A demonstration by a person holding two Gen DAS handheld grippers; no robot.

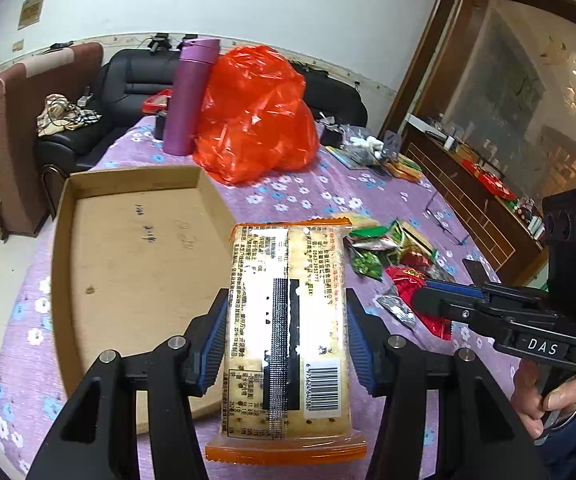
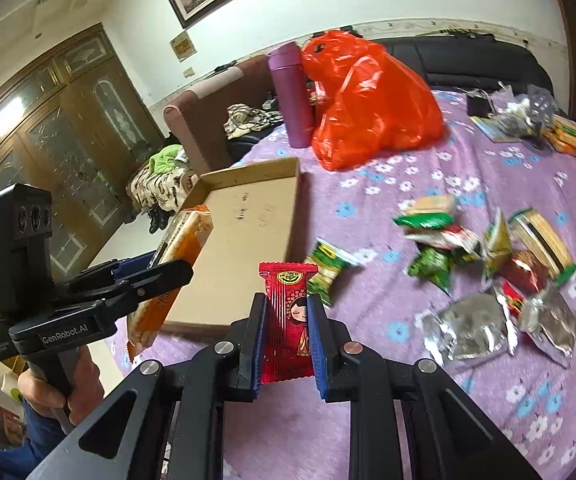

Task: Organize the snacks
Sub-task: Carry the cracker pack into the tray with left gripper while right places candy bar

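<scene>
My left gripper point(image 1: 285, 332) is shut on a long cracker pack with orange ends point(image 1: 285, 320), held above the table beside the right wall of an empty cardboard tray point(image 1: 127, 264). My right gripper point(image 2: 288, 320) is shut on a small red snack packet with a cartoon girl point(image 2: 288, 312), held above the table just right of the tray point(image 2: 239, 256). The right gripper shows in the left wrist view point(image 1: 448, 300); the left gripper point(image 2: 155, 276) with the cracker pack point(image 2: 183, 248) shows in the right wrist view at the tray's left side.
Loose snack packets in green, red and silver point(image 2: 480, 276) lie scattered on the purple flowered tablecloth point(image 2: 388, 184). A red plastic bag point(image 2: 372, 100) and a purple flask point(image 2: 292, 96) stand at the far side. More packets point(image 2: 536, 128) lie at the far right. Sofas stand behind.
</scene>
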